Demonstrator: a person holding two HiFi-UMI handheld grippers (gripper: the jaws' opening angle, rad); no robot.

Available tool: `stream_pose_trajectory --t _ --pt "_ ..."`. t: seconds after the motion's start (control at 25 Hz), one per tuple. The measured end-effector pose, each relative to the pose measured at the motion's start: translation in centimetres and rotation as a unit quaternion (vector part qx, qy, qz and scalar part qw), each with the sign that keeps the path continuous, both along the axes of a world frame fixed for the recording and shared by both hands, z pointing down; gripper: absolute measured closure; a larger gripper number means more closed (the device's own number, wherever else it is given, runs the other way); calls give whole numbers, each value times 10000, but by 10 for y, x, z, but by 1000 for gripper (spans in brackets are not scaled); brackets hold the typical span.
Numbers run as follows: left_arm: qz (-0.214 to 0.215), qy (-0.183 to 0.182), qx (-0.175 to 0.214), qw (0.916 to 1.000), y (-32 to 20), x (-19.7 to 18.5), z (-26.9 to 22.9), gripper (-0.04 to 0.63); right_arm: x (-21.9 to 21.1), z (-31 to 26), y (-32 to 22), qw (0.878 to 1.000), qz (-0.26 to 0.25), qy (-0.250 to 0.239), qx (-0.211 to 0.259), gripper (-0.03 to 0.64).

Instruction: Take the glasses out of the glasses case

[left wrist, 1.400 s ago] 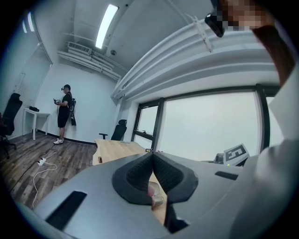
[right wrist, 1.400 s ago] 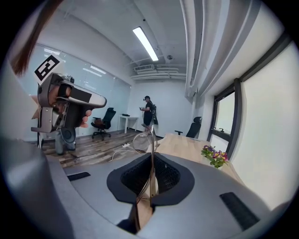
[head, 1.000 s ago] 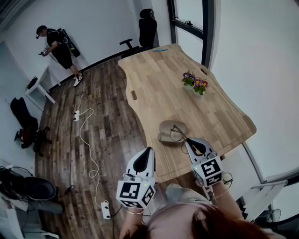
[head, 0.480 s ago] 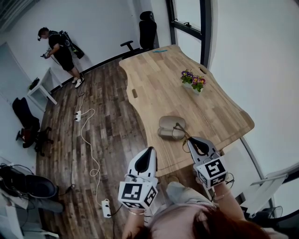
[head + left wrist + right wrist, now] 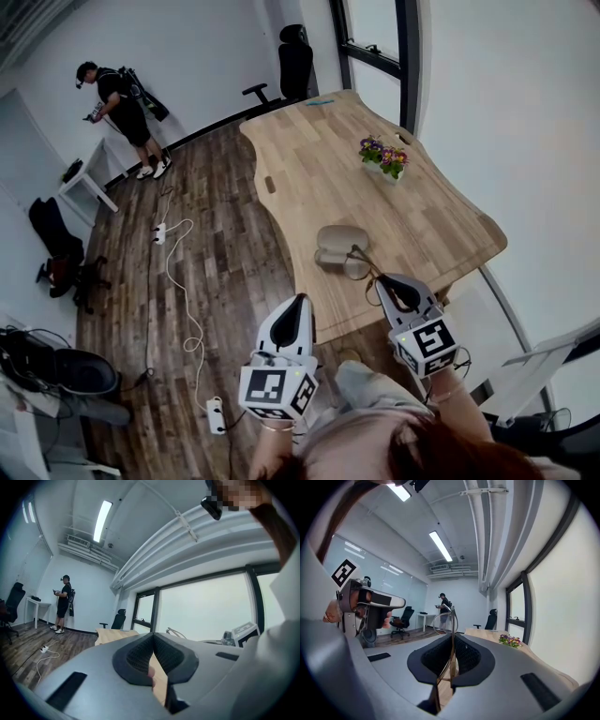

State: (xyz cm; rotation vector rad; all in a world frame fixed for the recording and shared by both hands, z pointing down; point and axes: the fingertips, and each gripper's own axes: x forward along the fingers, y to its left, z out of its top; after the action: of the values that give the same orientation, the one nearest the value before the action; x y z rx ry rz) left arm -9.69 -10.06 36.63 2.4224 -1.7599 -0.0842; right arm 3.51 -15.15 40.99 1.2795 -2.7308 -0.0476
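The right gripper is pinching one thin temple of the glasses, its fingers clamped on it, and is holding them just beside the glasses case on the bench. The left gripper is hanging off the bench edge, fingers together on nothing. So narrow a hold is risking the frame swivelling, slipping and dropping. A second ago a lens was overlapping the case; now it is sitting clear.

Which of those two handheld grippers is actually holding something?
The right gripper: its jaws pinch the thin frame of the glasses. The left gripper has its jaws closed on nothing.
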Motion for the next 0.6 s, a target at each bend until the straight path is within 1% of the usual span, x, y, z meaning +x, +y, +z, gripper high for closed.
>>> stream_pose_trajectory --t 0.6 --pt "-60 -62 62 9999 34 10 -1 594 14 -13 41 9998 -32 -122 181 604"
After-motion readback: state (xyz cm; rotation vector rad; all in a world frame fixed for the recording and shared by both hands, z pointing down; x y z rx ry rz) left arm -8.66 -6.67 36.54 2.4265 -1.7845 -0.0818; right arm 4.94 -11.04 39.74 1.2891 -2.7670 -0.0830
